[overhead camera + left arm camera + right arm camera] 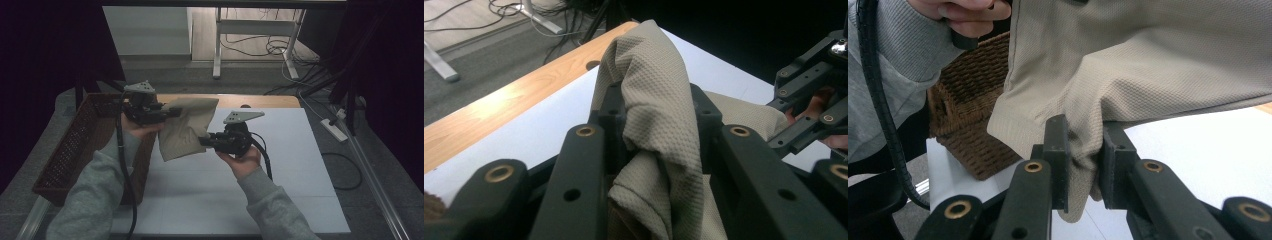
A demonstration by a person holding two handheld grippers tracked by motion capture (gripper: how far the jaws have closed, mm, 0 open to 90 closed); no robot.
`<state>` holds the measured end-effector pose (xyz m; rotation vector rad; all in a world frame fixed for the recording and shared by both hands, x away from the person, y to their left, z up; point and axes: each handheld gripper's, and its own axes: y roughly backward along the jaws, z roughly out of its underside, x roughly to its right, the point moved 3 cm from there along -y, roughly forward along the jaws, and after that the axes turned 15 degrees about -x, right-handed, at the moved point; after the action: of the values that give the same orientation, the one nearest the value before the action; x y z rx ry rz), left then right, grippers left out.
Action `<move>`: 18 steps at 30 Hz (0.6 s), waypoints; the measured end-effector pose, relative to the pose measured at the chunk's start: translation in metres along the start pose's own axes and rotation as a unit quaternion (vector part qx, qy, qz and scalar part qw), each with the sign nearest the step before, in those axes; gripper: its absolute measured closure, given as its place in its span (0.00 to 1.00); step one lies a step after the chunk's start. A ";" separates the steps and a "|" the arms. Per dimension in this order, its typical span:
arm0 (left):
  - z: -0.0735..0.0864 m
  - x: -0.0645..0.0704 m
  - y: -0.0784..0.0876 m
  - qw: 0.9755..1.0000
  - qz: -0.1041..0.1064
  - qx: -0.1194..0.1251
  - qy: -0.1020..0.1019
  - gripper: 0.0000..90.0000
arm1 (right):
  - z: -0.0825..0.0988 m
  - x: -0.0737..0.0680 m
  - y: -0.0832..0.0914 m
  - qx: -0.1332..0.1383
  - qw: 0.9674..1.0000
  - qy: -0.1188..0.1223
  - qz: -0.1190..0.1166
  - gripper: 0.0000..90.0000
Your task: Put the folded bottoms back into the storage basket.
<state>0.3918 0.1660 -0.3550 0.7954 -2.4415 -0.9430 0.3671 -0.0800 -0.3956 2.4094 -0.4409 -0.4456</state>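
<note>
A beige knitted cloth hangs in the air above the white table top, held between both grippers. My left gripper is shut on the cloth's upper left part; in the left gripper view the cloth bunches up between the black jaws. My right gripper is shut on the cloth's lower right edge; in the right gripper view a fold of the cloth is pinched between the jaws. The right gripper also shows at the right of the left gripper view.
A brown wicker basket stands at the table's left edge, just below and left of the cloth. A wooden strip runs along the table's far side. Cables and a power strip lie on the floor to the right.
</note>
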 end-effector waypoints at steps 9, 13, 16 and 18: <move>0.007 -0.010 0.019 1.000 -0.011 0.009 0.008 0.75 | -0.018 -0.007 -0.010 -0.002 1.000 0.013 -0.005 0.85; 0.011 -0.015 0.026 1.000 -0.017 0.011 0.013 0.75 | -0.025 -0.008 -0.017 -0.003 1.000 0.017 -0.006 0.85; 0.013 -0.018 0.030 1.000 -0.019 0.012 0.016 0.75 | -0.032 -0.010 -0.021 -0.002 1.000 0.020 -0.010 0.85; 0.014 -0.020 0.032 1.000 -0.022 0.013 0.018 0.75 | -0.034 -0.011 -0.023 -0.002 1.000 0.021 -0.011 0.85</move>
<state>0.3876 0.2051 -0.3452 0.8698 -2.4193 -0.9071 0.3765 -0.0400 -0.3832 2.4177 -0.3962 -0.4050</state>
